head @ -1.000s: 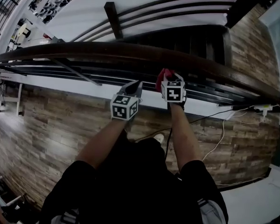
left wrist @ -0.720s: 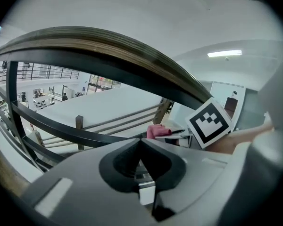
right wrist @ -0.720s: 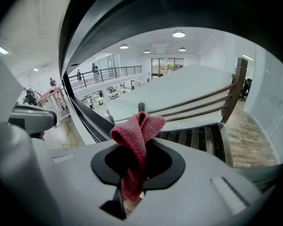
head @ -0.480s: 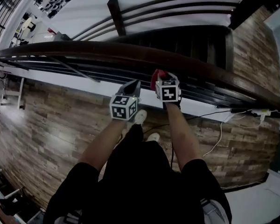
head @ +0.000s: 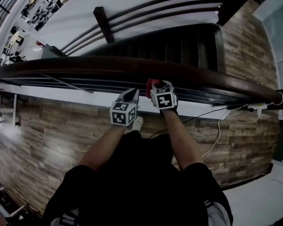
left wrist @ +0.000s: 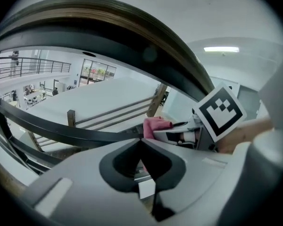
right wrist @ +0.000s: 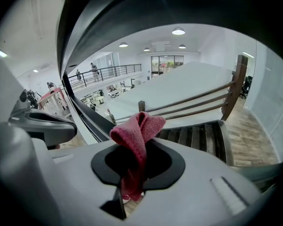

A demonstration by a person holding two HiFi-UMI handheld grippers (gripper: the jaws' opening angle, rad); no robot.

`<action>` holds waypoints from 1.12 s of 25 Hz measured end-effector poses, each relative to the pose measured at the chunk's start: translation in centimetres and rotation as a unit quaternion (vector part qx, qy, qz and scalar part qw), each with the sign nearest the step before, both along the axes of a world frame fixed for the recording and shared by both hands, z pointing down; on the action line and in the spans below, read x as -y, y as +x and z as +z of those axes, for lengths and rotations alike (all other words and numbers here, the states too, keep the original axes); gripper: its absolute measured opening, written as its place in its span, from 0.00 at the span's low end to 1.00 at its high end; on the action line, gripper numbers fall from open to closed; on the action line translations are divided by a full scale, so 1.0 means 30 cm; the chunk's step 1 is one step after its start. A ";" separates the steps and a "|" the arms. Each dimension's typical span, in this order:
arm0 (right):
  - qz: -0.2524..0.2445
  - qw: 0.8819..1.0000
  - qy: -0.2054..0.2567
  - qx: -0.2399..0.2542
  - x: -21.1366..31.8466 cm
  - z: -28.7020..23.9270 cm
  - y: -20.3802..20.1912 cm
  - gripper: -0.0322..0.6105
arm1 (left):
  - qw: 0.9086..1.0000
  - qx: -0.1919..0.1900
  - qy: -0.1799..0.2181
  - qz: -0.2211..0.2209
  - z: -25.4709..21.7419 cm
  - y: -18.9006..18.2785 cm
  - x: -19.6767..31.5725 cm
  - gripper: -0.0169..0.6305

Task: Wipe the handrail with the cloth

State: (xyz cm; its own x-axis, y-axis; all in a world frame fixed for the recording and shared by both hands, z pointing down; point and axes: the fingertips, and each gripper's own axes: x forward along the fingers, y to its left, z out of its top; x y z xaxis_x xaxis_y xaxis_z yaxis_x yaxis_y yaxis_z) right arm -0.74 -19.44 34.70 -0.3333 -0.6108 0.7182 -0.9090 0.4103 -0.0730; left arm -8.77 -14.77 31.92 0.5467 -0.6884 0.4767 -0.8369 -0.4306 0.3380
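The dark brown handrail curves across the head view from left to right. My right gripper is shut on a red cloth, which sits at the rail's near lower edge; whether it touches the rail I cannot tell. In the right gripper view the cloth sticks up folded from the right gripper, with the handrail arching overhead. Just to the left, the left gripper is shut and holds nothing. Its tips meet under the handrail, and the cloth shows beyond.
Dark metal bars run below the rail. Beyond it a staircase drops away beside a second railing with a post. A wood-plank floor lies underfoot, with a white cable at the right.
Both grippers have shifted a little to the left along the handrail, the right one still carrying the cloth. The head view has swung with them.
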 end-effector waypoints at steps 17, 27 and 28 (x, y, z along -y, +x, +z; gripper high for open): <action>-0.020 0.999 -0.009 0.047 -0.040 -0.010 0.199 0.14 | 0.998 -0.013 -0.002 -0.068 -0.013 0.169 -0.031 0.02; -0.038 0.999 -0.014 0.032 -0.050 -0.006 0.297 0.14 | 0.998 -0.018 -0.009 -0.062 0.005 0.285 -0.035 0.02; -0.037 0.999 -0.014 0.034 -0.051 -0.007 0.307 0.14 | 0.998 -0.019 -0.009 -0.061 0.003 0.296 -0.034 0.02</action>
State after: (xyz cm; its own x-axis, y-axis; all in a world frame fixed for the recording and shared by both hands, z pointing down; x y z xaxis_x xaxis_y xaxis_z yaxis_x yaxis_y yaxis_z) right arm 8.48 -17.91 34.48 -0.4252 -0.5620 0.7095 -0.8687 0.4734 -0.1457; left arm 0.11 -13.74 32.01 0.4774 -0.7428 0.4694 -0.8690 -0.3201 0.3774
